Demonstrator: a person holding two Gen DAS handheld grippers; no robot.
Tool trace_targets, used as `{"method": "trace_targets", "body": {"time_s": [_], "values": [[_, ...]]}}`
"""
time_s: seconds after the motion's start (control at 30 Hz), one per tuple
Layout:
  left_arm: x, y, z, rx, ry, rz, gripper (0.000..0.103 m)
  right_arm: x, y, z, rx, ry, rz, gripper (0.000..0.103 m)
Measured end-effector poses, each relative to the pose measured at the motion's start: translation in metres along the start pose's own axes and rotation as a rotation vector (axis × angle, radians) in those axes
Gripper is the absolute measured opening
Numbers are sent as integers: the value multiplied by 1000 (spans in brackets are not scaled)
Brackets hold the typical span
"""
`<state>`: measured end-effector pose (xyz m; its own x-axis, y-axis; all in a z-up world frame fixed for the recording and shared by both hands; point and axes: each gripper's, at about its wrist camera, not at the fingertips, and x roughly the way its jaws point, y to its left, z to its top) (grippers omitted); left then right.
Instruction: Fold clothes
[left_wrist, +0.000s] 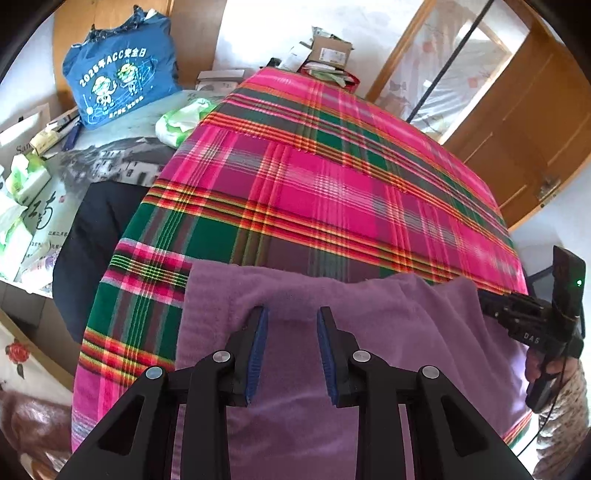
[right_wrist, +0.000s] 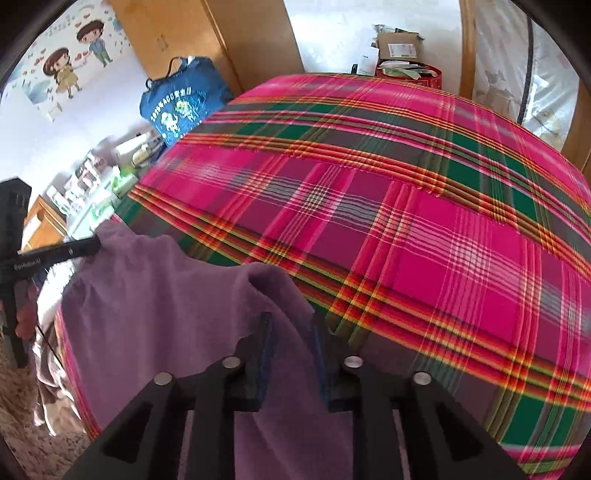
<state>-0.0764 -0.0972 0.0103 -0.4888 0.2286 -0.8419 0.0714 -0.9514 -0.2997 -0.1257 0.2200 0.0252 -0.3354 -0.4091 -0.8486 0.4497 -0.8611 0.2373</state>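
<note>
Plaid bedspread — both grippers' fingers straddle purple garment.

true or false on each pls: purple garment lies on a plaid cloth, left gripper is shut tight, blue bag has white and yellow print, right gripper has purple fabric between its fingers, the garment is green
1. The purple garment lies on a plaid cloth. True.
2. The left gripper is shut tight. False: its jaws stand apart over the garment.
3. The blue bag carries white and yellow print. True.
4. The right gripper has purple fabric between its fingers. True, though blur hides how tightly they close.
5. The garment is green. False: it is purple.
</note>
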Motion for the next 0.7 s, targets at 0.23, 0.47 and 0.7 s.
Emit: {"method": "trace_targets", "body": {"time_s": [0.23, 0.47, 0.7], "values": [[12, 6, 4, -19, 39, -9, 28, -4, 1, 5, -28, -27, 92, 23], [21, 12, 7, -44, 57, -25, 28, 0, -3, 10, -23, -8, 234, 23], [24, 13, 8, -51, 62, -36, 28, 12, -2, 16, -62, 31, 189, 24]]}}
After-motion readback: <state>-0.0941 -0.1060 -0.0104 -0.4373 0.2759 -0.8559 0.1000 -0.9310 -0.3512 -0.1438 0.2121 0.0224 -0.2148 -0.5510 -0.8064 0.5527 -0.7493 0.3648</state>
